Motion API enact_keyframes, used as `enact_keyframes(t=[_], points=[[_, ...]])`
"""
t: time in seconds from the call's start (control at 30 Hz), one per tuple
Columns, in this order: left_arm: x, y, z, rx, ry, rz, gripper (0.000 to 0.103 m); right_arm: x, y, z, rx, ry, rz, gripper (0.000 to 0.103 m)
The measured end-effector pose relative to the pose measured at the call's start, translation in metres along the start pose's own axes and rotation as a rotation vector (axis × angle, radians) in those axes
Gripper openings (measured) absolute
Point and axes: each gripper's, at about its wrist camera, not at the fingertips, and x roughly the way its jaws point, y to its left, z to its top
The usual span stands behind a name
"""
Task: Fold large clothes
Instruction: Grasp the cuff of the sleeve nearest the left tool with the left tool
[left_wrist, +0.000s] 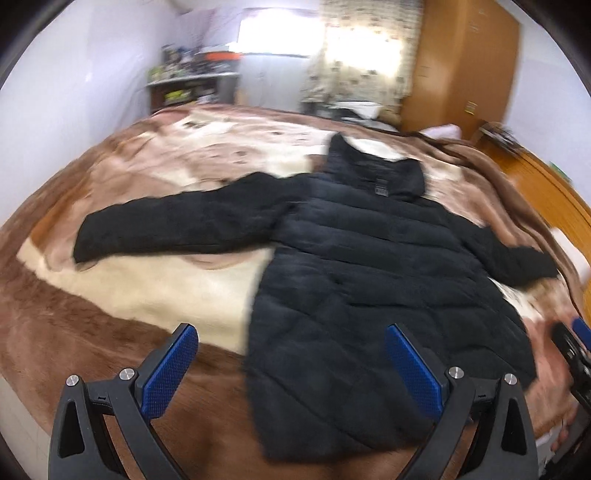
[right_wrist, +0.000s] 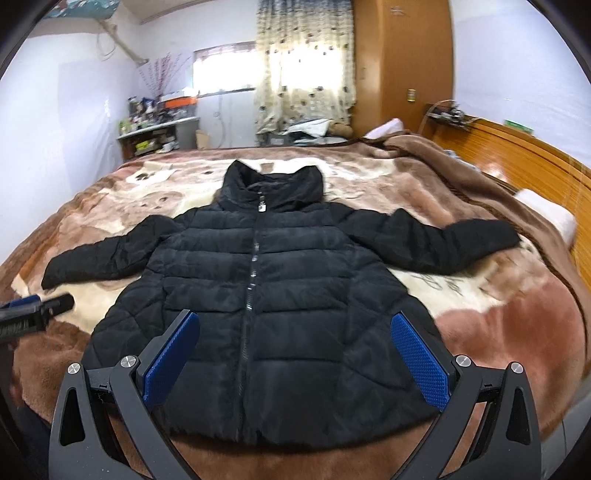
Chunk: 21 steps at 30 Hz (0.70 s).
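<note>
A black puffer jacket lies face up on the bed, spread flat on the brown and cream blanket, zipper closed, collar pointing toward the window end and both sleeves stretched out sideways from its body. Nothing has been folded yet, so I would judge this as the very start: the garment is laid out and the first fold is about to be chosen. The right gripper hangs just above the jacket's hem, its blue-padded jaws spread wide with nothing between them. The left gripper sits off the jacket's hem corner on the side of the long outstretched sleeve, jaws likewise wide apart and empty; its view is smeared, so finer detail is lost. The next move probably calls for each gripper to reach out to a sleeve cuff, pinch the thick padded cloth firmly, and carry the sleeve across the jacket's chest. The puffy filling may spring back, so a deep bite seems wise.
</note>
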Motion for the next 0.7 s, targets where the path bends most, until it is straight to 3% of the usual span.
enact_keyframes(t=[0.13, 0.33, 0.5, 0.7], points=[[0.027, 0.062, 0.024, -0.162, -0.011, 0.016, 0.103, 0.028, 0.011, 0.013, -0.003, 0.014, 0.080, 0.103], [0.070, 0.146, 0.056, -0.317, -0.032, 0.131, 0.103, 0.072, 0.035, 0.033, -0.022, 0.045, 0.141, 0.103], [0.102, 0.196, 0.073, -0.371, -0.013, 0.228, 0.103, 0.106, 0.059, 0.046, -0.045, 0.089, 0.224, 0.103], [0.143, 0.243, 0.081, -0.417, 0.019, 0.243, 0.103, 0.136, 0.090, 0.058, -0.109, 0.090, 0.251, 0.103]])
